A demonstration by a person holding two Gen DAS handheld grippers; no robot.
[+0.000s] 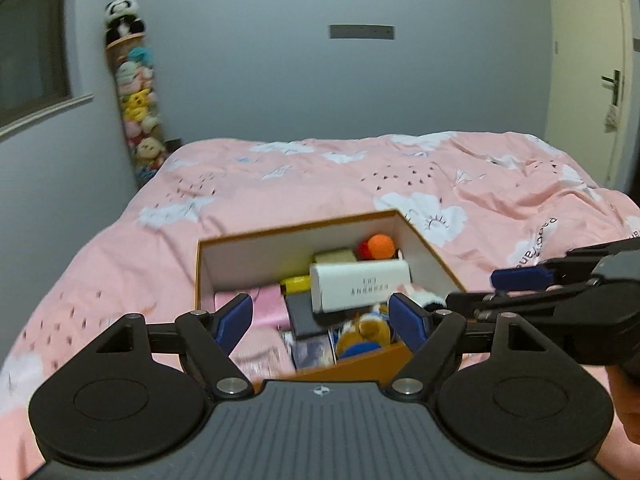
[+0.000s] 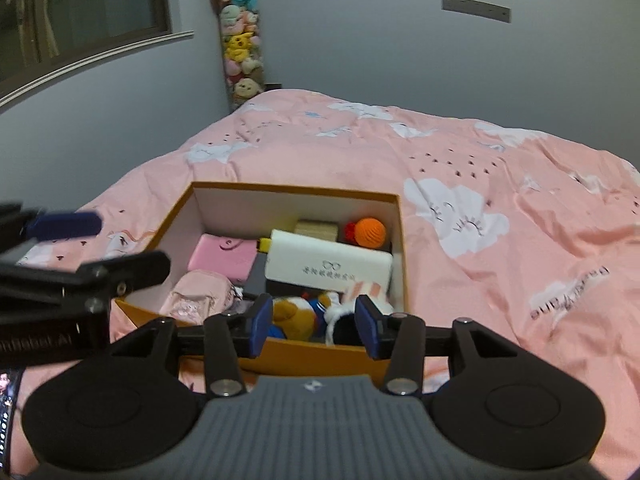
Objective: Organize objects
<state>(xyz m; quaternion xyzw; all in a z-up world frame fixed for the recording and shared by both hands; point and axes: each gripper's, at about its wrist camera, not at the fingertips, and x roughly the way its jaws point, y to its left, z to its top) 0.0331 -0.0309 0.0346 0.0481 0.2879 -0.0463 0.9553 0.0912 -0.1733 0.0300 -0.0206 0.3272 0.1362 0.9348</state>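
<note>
- One open orange cardboard box with white inner walls [image 2: 394,236] lies on the pink cloud-printed bed cover [image 2: 500,168]; all items below are placed relative to this box.
- Inside the box: one white oblong case with printed lettering [image 2: 328,266] lies across the middle; one orange knitted ball [image 2: 370,232] sits in the far right corner; one pink flat rectangular case [image 2: 222,258] lies at the left wall; one pale pink fabric pouch [image 2: 196,298] lies nearer than it; one brown plush toy [image 2: 298,316] rests against the near wall.
- One left gripper [image 1: 322,322] hovers above the near edge of the box, pointing downward; its jaws stand wide apart, nothing between them.
- One right gripper [image 2: 314,326] hovers above the same near edge, tilted downward; its jaws stand partly apart, empty.
</note>
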